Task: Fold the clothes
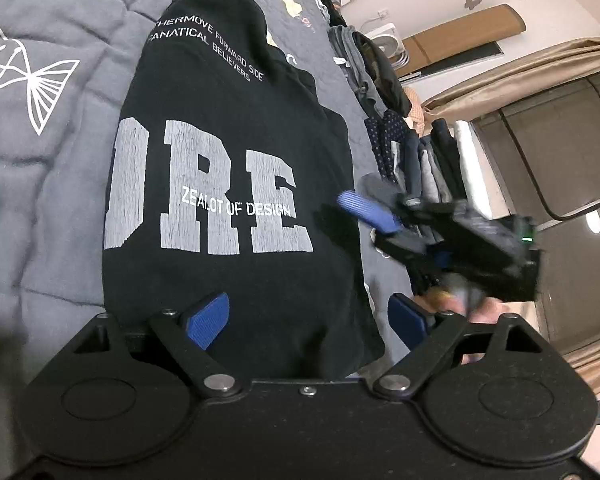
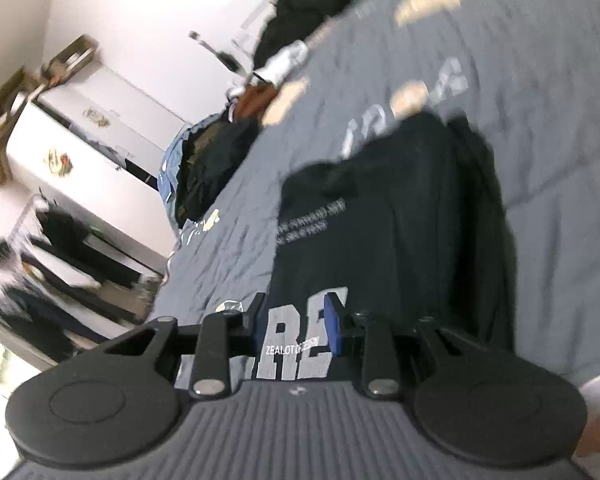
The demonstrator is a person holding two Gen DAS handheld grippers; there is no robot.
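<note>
Grey quilted bed (image 1: 40,208) carried black shirt (image 1: 228,288), sides folded inward at 12 o'clock. Left tool (image 1: 312,320) spread apart, empty; right tool (image 2: 296,328) spread, hovering over print.

walls white | curtain (image 1: 520,76) beige | window (image 1: 560,152) dark | cabinet (image 2: 88,140) white

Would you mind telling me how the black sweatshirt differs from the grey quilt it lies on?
The black sweatshirt is near black; the grey quilt is mid grey. The sweatshirt carries big block letters and small lines of text, while the quilt shows a white line drawing. The sweatshirt is folded into a narrow stack, whereas the quilt lies spread wide beneath it, stitched and rumpled. Both are soft fabric with pale printing.
</note>
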